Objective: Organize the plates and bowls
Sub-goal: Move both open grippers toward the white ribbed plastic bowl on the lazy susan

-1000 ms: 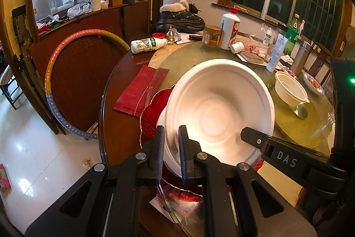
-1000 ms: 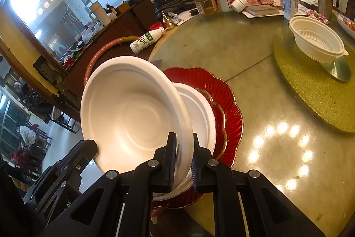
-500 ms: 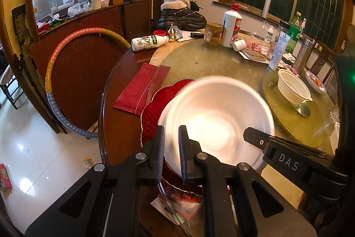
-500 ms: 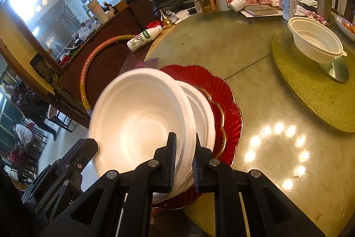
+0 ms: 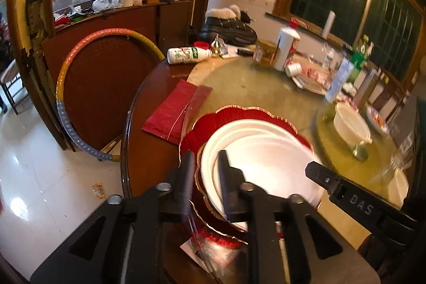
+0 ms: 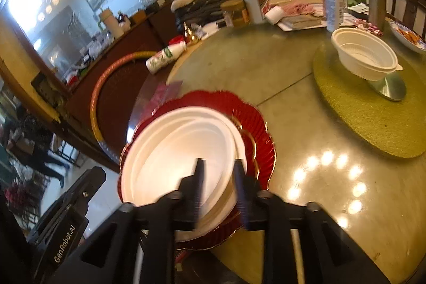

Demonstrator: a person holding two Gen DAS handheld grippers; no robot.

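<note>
A white bowl (image 5: 266,161) (image 6: 181,151) lies nested in a wider white dish (image 5: 231,129) (image 6: 133,159). Both rest on a stack of red scalloped plates (image 5: 239,113) (image 6: 239,108) near the table's edge. My left gripper (image 5: 206,172) straddles the stack's near rim; its jaws are opening and the pads stand off the rim. My right gripper (image 6: 218,177) straddles the opposite rim, its jaws also opening with the white rim loose between them. Each view shows the other gripper's body at its lower side.
A white plastic container (image 5: 351,124) (image 6: 364,55) sits on a green round mat (image 6: 372,113). A red packet (image 5: 173,111) and a lying white bottle (image 5: 186,55) are on the left; more bottles and clutter stand at the back. A hoop (image 5: 80,65) leans off the table.
The white bowl, held tilted by both grippers, came down flat into the white dish. Both pairs of jaws have since spread apart off its rim.
</note>
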